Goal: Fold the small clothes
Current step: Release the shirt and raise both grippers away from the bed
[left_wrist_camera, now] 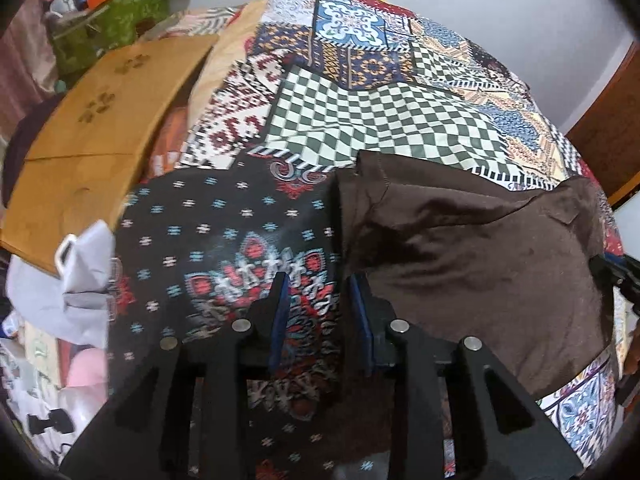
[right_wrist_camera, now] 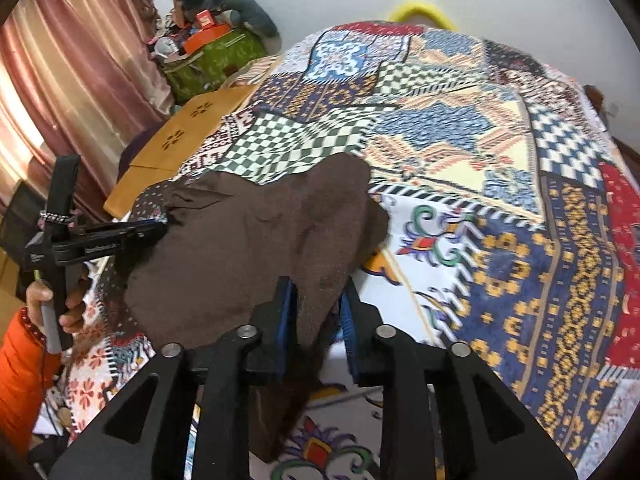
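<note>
- Looking through the left wrist view first: left gripper point(left_wrist_camera: 318, 300) has its blue pads apart, nothing pinched; the left edge of the brown garment point(left_wrist_camera: 472, 252) lies just beside its right pad, and only the bedspread shows in the gap.
- Garment lies rumpled on the patchwork bedspread point(left_wrist_camera: 384, 120), a flap lapped over along the top. Judgement: laid down or part-folded; not yet a neat stack.
- Beyond the bed edge: wooden board point(left_wrist_camera: 104, 128) with cut-out flowers, green bag point(left_wrist_camera: 116, 28), white plastic bag point(left_wrist_camera: 80, 264), loose clutter.
- Right wrist view: right gripper point(right_wrist_camera: 316, 312) stands with jaws parted; a brown corner of the garment point(right_wrist_camera: 256, 240) runs between them, pads seemingly not pressing. Grip looks released, though the cloth hides part of the gap.
- Left gripper point(right_wrist_camera: 160, 228) reaches in from the side at the garment's far edge, held by a hand point(right_wrist_camera: 60, 304) with an orange sleeve point(right_wrist_camera: 24, 368).
- Room: pink curtain point(right_wrist_camera: 80, 80), pale wall, yellow object point(right_wrist_camera: 424, 12) behind the bed.
</note>
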Motion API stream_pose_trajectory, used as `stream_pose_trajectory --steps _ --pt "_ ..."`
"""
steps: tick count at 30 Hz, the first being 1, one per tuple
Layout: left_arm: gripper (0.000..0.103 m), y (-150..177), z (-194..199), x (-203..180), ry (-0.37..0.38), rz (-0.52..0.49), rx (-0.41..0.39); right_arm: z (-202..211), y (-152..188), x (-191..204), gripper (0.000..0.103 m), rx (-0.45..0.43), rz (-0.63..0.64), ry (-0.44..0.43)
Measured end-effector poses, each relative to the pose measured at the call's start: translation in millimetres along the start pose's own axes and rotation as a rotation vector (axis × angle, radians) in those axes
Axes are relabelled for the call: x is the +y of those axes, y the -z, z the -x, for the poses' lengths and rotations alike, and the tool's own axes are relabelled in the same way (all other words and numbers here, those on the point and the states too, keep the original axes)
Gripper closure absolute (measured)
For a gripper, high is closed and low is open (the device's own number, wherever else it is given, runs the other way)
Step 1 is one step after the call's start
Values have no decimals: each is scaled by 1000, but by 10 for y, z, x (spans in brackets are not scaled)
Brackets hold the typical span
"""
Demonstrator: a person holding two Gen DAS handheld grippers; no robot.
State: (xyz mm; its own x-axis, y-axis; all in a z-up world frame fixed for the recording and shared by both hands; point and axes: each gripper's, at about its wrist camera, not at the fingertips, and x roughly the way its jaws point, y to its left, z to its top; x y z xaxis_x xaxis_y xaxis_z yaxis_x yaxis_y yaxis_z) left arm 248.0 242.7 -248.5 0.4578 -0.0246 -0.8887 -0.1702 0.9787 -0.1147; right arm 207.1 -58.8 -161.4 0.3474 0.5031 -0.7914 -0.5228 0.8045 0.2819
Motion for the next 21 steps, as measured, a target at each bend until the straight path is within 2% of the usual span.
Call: stream_pose_trajectory --steps 4,8,14,21 --pt "73 -10 292 -94 -6 -24 -49 270 -16 32 81 -59 -2 11" --pt "73 3 848 -299 4 -60 -160 654 -69 174 81 -163 20 1" --pt "73 156 1882 -755 37 -116 -370 1488 -66 574 81 -378 95 -44" --pt "73 670 2997 -1186 14 -171 -646 2305 165 1084 81 -608 200 -71"
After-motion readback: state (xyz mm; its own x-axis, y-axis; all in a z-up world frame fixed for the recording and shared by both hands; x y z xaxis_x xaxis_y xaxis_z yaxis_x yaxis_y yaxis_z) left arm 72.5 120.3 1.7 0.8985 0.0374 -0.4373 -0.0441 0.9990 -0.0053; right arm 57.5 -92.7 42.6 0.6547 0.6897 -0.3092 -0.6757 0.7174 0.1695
